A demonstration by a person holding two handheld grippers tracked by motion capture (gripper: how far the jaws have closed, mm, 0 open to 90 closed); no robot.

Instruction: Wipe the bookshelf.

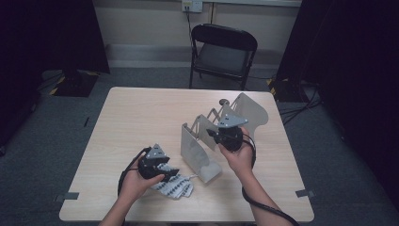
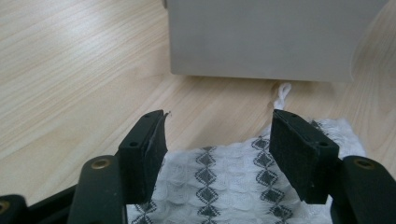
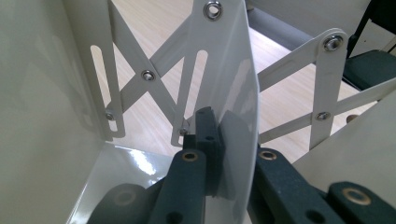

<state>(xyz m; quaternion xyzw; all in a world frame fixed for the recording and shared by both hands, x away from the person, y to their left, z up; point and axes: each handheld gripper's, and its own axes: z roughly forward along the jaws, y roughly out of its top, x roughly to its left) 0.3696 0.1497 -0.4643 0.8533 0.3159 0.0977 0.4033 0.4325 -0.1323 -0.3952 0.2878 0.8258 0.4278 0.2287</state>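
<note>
The right gripper [image 1: 225, 133] is clenched on one divider plate [image 3: 233, 93] of the expandable metal file rack [image 1: 221, 136], which stands on the surface [image 1: 141, 117] right of centre. In the right gripper view, the thin plate sits edge-on between the two jaws, well down in the grip. The left gripper [image 1: 162, 169] hovers low over the patterned cloth [image 1: 176, 188], which lies flat at the near edge of the surface, just beside the rack's nearest end plate [image 2: 261, 37]. Its jaws stand released, one to each side of the cloth's edge, with no pressure on the fabric.

Probable faults from this state:

- Rack shift. The scissor links [image 3: 149, 74] let the plates slide together or apart. A sideways pull from the right gripper would likely collapse or spread the rack instead of steadying it.
- Plate slip. The painted plate is smooth and glossy; a loose grip could let it twist out of the jaws.
- Missed pick. The cloth is thin and lies flat. Jaws closing too high would catch nothing; jaws closing too low would scrape the surface.
- Snag. The cloth's white loop [image 2: 283, 93] lies close to the end plate and could catch on it when lifted.
</note>
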